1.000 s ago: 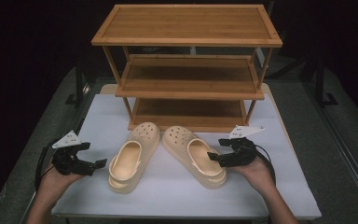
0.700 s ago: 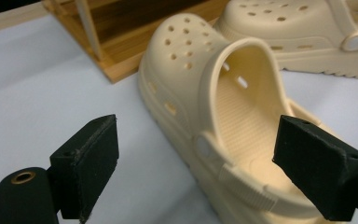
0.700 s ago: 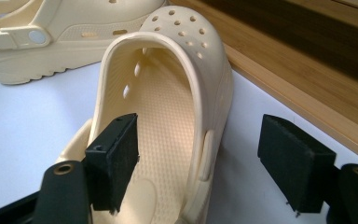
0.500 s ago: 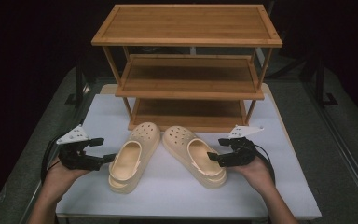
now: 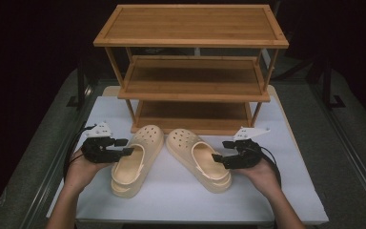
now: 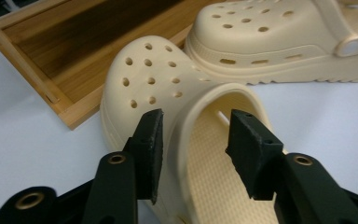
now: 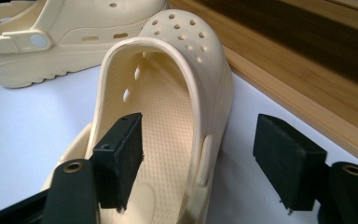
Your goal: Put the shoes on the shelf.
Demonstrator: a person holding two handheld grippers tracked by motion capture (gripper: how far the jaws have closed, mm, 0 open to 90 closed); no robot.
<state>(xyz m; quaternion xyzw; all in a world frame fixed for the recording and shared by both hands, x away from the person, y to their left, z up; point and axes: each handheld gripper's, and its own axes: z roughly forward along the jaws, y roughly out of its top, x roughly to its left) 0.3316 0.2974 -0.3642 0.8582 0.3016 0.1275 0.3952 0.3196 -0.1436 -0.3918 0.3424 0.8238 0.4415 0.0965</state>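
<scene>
Two cream clogs lie side by side on the white table, toes toward the rack. My left gripper [image 5: 125, 146] [image 6: 196, 119] is at the left clog [image 5: 133, 164] [image 6: 154, 74]. Its jaws have just been closing and straddle the clog's left side wall, one outside and one inside the opening; the inner pad stands clear of the wall. My right gripper [image 5: 221, 150] [image 7: 198, 121] straddles the outer wall of the right clog [image 5: 200, 160] [image 7: 186, 42]. Its jaws have just narrowed slightly and remain wide apart, with neither pad pressing.
A three-shelf bamboo shoe rack [image 5: 190, 28] stands just behind the clogs, its bottom shelf [image 5: 193, 114] near their toes. The white table top [image 5: 171, 202] has bare room in front. Dark floor and metal rails flank the table.
My left gripper has moved right, up to the left clog, and its jaws have narrowed around the clog's side wall. The right hand has stayed put.
</scene>
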